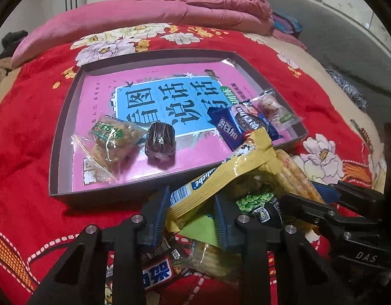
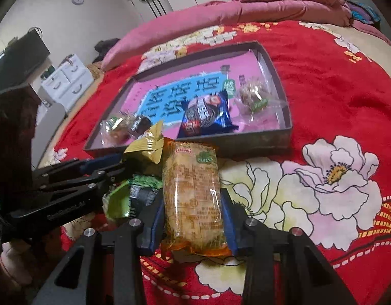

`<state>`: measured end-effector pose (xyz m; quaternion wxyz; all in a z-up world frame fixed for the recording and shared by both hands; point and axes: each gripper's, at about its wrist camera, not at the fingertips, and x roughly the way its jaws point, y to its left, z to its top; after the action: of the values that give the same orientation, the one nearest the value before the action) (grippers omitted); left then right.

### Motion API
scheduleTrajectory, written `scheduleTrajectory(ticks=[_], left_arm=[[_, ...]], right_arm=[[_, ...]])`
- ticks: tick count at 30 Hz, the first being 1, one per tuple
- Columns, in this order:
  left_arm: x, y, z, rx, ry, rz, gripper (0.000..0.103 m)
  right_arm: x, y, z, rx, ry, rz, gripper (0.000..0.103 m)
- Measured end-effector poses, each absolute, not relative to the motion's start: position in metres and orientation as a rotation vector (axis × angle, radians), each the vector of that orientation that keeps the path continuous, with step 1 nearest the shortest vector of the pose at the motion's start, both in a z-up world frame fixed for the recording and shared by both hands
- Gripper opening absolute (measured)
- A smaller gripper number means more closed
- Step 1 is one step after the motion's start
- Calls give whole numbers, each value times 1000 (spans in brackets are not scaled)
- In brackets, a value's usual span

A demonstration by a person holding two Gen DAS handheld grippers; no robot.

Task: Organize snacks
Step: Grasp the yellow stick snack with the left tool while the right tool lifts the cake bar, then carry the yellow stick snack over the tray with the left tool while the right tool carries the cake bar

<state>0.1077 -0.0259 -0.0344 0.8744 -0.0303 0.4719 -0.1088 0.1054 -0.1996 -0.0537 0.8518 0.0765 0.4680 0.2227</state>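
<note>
On the red floral blanket (image 1: 30,132) of a bed sat a shallow dark box tray (image 1: 65,117) lined with a pink and blue printed sheet (image 1: 165,94).

Four snacks lay inside the tray. At its near left were a clear packet of golden fried snack (image 1: 114,139) and, just right of it, a small dark wrapped cake (image 1: 160,139). At its right were a blue cookie packet (image 1: 238,124) and, beyond it in the far right corner, a clear-wrapped round treat (image 1: 269,106).

Just outside the tray's near edge lay a loose heap of snacks. From that heap the left gripper (image 1: 190,213) was clamped on a yellow wrapper packet (image 1: 221,175), with one blue pad (image 1: 160,216) on each side of its lower end. The packet's upper end reached over the tray's near wall, beside the blue cookie packet. Under and behind it lay a green and black packet (image 1: 259,203). Nearer the camera, beneath the gripper, lay a brown chocolate bar (image 1: 154,272) and a clear biscuit pack (image 1: 210,256).

Right of that, the right gripper (image 2: 193,218) was closed on a clear-wrapped packet of pale crackers (image 2: 193,193). Its blue pads pressed the packet's two long sides, and the packet pointed away toward the tray. Its far end stopped just short of the tray's near wall.

Far across the bed a pink quilt (image 1: 134,17) lay bunched along the blanket's edge. In the right wrist view a white drawer unit (image 2: 68,81) stood off the bed's left side.
</note>
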Motion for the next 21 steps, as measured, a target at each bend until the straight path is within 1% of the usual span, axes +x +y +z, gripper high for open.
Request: scheduleTrajectory(ticks=[2,8,12,21], left_arm=[[105,-24,-31,-87,972,-243,30],[99,-20,-22,-133,938,-266,26],[96,-18,-18,-165,927,-287,25],[94,0,-9,-265,873,-272,24]], right_arm=[[104,-201,-50,168,970,471,40],[103,-204,-43,175,933,465,40],[101,-207,-37,181,896,460,40],[107,-204,-41,200,914,461,40]])
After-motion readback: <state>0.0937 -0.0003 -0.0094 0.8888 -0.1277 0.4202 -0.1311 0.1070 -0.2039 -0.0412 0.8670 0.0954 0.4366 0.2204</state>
